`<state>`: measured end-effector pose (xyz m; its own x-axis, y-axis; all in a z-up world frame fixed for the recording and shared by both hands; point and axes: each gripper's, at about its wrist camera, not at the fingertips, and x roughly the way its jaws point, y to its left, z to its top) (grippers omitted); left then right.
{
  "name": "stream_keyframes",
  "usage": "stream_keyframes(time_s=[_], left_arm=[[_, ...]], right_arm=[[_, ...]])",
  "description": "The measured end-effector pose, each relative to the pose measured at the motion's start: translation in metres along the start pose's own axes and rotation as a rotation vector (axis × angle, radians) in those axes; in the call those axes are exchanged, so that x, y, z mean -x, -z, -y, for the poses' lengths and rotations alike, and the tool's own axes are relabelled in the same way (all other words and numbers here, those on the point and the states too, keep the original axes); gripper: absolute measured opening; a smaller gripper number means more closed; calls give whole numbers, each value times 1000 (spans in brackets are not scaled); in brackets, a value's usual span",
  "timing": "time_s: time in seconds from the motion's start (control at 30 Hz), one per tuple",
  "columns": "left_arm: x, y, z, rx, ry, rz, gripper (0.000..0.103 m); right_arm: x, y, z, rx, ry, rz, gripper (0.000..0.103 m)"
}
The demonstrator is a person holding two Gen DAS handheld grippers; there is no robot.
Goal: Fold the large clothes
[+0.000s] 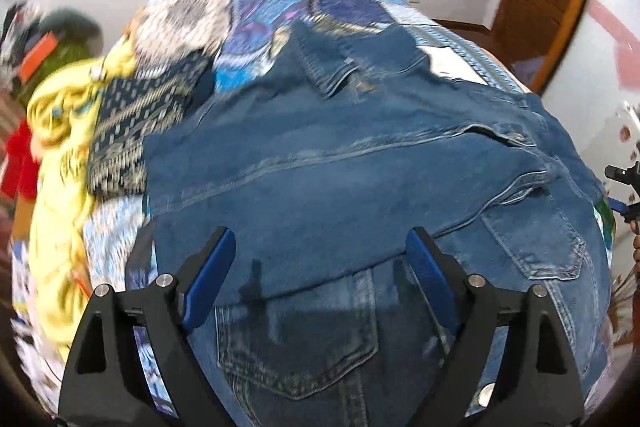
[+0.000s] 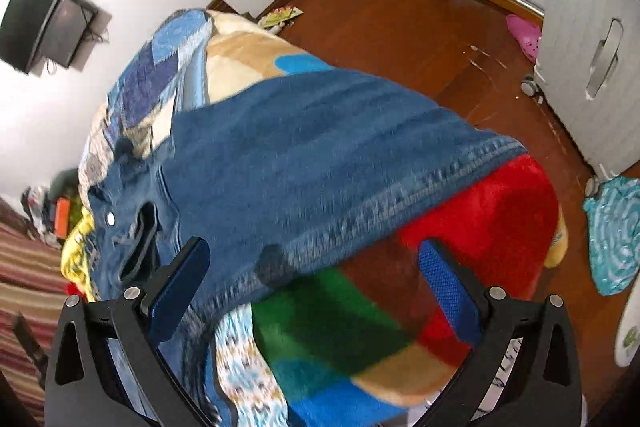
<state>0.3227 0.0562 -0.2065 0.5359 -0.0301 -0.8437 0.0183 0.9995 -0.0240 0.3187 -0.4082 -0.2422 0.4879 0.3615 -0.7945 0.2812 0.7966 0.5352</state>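
My left gripper (image 1: 320,259) spread wide, nothing between pads, hovering over folded denim jeans (image 1: 360,167) filling frame centre. My right gripper (image 2: 316,275) also wide open, empty, above jeans' hem (image 2: 400,195) at frame centre, over multicoloured blanket (image 2: 480,219). Yellow garment (image 1: 60,155) at left.

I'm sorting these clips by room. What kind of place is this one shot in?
Most likely a bedroom in a home. Blue jeans lie spread on what looks like a bed under a patchwork quilt, a television hangs on the white wall, and a wooden floor runs to a wood-framed doorway.
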Motion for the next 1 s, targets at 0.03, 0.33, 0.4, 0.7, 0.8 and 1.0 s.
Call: stream_keyframes(time_s=[0.03, 0.33, 0.4, 0.7, 0.8, 1.0], left_arm=[[-1, 2, -3, 17, 5, -3, 87], [-7, 6, -14, 91, 28, -10, 87], [-7, 6, -13, 94, 28, -7, 87], [4, 6, -10, 65, 12, 16, 87], [10, 7, -12, 70, 18, 26, 87], [24, 10, -20, 91, 30, 51, 87]], right_arm=[[-2, -5, 1, -9, -17, 6, 103], [-25, -30, 20, -118, -55, 45, 81], [-25, -31, 21, -110, 2, 66, 57], [-4, -32, 21, -101, 59, 133, 15], [15, -35, 9, -78, 41, 167, 12], [54, -48, -37, 8, -79, 257, 9]])
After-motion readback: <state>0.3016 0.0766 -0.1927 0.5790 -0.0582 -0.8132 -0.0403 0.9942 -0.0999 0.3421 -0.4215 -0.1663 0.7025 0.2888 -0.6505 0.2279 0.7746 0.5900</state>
